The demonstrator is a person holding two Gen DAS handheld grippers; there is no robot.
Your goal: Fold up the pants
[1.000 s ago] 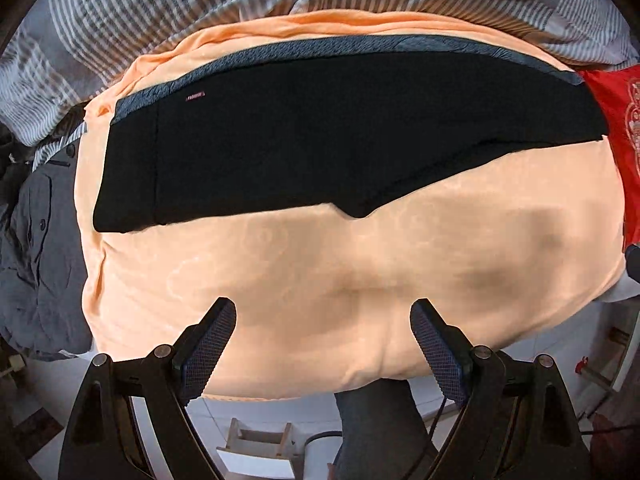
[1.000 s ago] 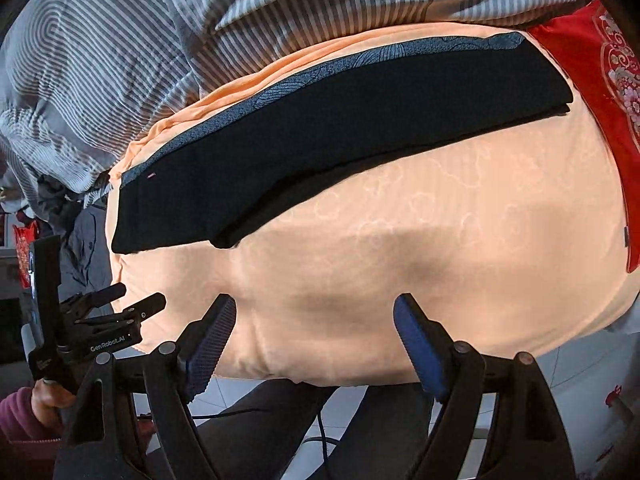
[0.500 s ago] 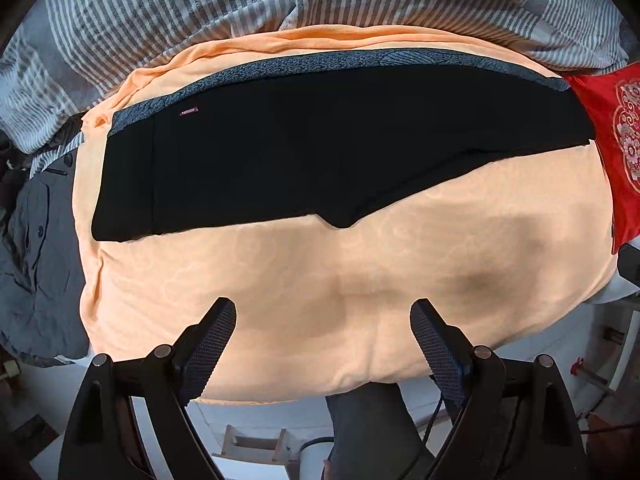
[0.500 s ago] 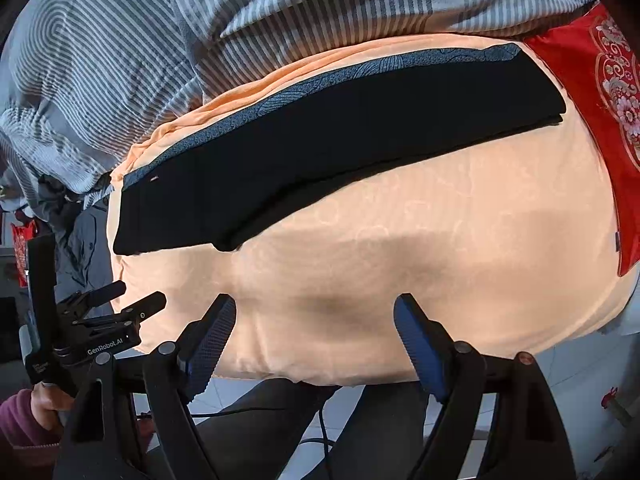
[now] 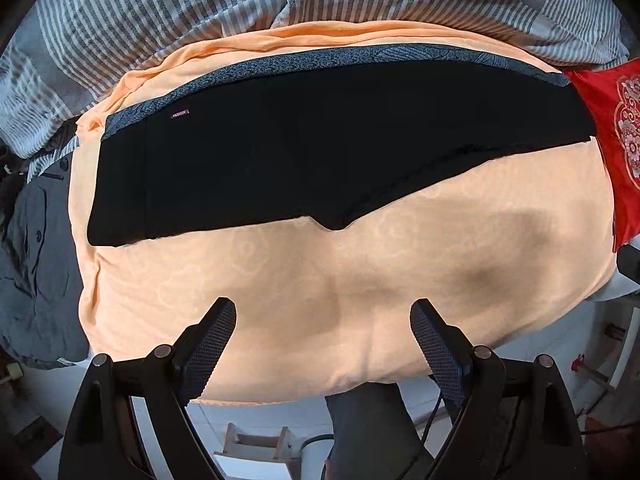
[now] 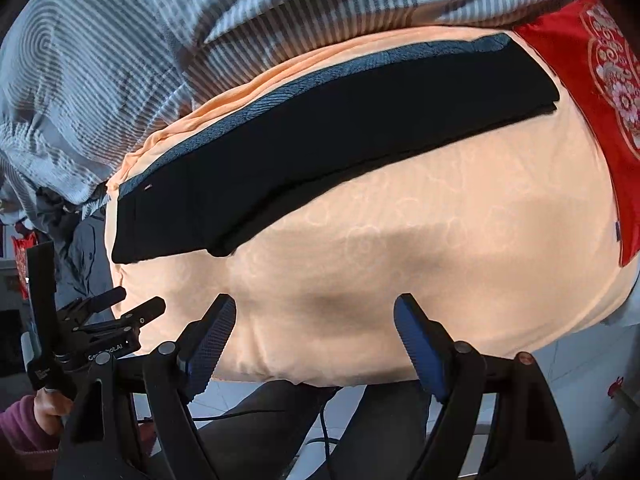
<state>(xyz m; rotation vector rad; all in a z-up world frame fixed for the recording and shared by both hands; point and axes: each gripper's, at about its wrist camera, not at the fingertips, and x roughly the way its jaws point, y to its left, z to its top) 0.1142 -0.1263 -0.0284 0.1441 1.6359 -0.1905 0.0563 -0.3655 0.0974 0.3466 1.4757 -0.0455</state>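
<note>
Bed cover [image 5: 360,300]: a big peach cloth that fills most of both views.
Striped blanket [image 5: 160,20]: grey and white, bunched up past the far edge of the peach cloth.
Pants [image 5: 320,152]: black, lying flat and long on the far part of the peach cloth, folded in half the long way, one leg on the other. A blue-grey strip runs along their far edge.
Red pillow [image 5: 612,128]: at the right end of the pants, just beside them.
Grey clothes [image 5: 36,264]: a heap off the left side of the bed.
Left gripper [image 5: 324,336]: fingers spread wide, holding nothing, above bare peach cloth, well apart from the pants.
Right gripper [image 6: 316,332]: fingers spread wide too, holding nothing, near the front edge.
Tag [image 5: 179,113]: a tiny label near the left end of the pants.
</note>
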